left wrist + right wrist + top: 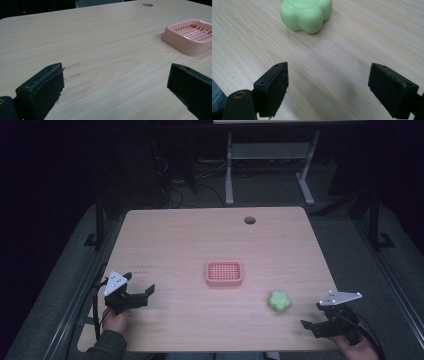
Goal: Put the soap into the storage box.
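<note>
Green lobed block [279, 301] sits on the table [190, 235] right of the pink basket [224, 273], just ahead of the right gripper [320, 322]. It looks light, smooth, maybe slightly squashy; I'd pinch across two opposite lobes, low on the sides. Both grippers spread wide and empty; left gripper [134, 292] hangs near the table's left edge.

Left gripper [115, 90] fingers [41, 92] spread wide over bare surface [100, 45]; pink basket [191, 35], seemingly empty, beyond the right finger.
</note>
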### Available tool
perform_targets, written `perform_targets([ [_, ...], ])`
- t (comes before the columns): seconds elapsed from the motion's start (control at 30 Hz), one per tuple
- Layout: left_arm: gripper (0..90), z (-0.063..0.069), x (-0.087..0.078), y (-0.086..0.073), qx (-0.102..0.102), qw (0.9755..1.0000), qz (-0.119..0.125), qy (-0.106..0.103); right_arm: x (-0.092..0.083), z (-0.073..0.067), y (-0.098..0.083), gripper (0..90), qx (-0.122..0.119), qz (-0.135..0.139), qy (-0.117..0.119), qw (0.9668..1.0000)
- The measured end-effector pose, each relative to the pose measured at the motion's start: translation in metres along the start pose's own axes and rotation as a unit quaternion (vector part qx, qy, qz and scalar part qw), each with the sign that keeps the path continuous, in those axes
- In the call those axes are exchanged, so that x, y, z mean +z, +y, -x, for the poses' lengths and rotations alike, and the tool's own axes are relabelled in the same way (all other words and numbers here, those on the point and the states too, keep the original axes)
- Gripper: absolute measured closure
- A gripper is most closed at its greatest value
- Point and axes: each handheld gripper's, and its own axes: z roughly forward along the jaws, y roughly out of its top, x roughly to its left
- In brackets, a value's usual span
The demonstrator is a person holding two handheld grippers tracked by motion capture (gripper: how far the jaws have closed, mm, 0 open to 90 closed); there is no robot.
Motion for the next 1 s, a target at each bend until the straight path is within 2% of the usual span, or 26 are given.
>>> perform_targets([
  [0.03, 0.1, 0.000, 0.000, 0.000, 0.000, 1.0000, 0.000, 0.000, 0.001, -0.001, 0.000, 16.2, 0.006, -0.004, 0.002, 1.0000],
  [0.27, 0.2, 0.002, 0.001, 0.000, 0.003, 1.0000, -0.004, -0.002, -0.001, -0.003, 0.002, 16.2, -0.002, -0.001, -0.001, 1.0000],
  [0.43, 0.2, 0.002, 0.000, 0.001, 0.004, 0.9999, -0.004, -0.008, 0.003, -0.009, 0.008, 14.8, -0.004, -0.012, 0.002, 0.9999],
  [0.6, 0.2, 0.004, 0.001, 0.002, 0.004, 1.0000, -0.002, -0.007, 0.012, -0.016, 0.016, 14.6, -0.024, -0.036, -0.003, 0.9991],
  [0.67, 0.2, 0.004, 0.001, 0.002, 0.006, 0.9999, -0.002, -0.008, 0.013, -0.017, 0.018, 14.6, -0.026, -0.038, -0.001, 0.9989],
  [0.7, 0.2, 0.005, 0.001, 0.002, 0.006, 0.9999, 0.000, -0.009, 0.016, -0.021, 0.021, 14.6, -0.029, -0.044, 0.008, 0.9986],
  [0.9, 0.2, 0.004, -0.001, 0.002, 0.008, 0.9999, -0.001, -0.008, 0.016, -0.029, 0.033, 14.6, -0.051, -0.043, 0.004, 0.9978],
  [1.0, 0.1, 0.004, 0.001, 0.002, 0.006, 1.0000, -0.002, -0.002, 0.017, -0.030, 0.036, 14.6, -0.048, -0.046, 0.002, 0.9978],
])
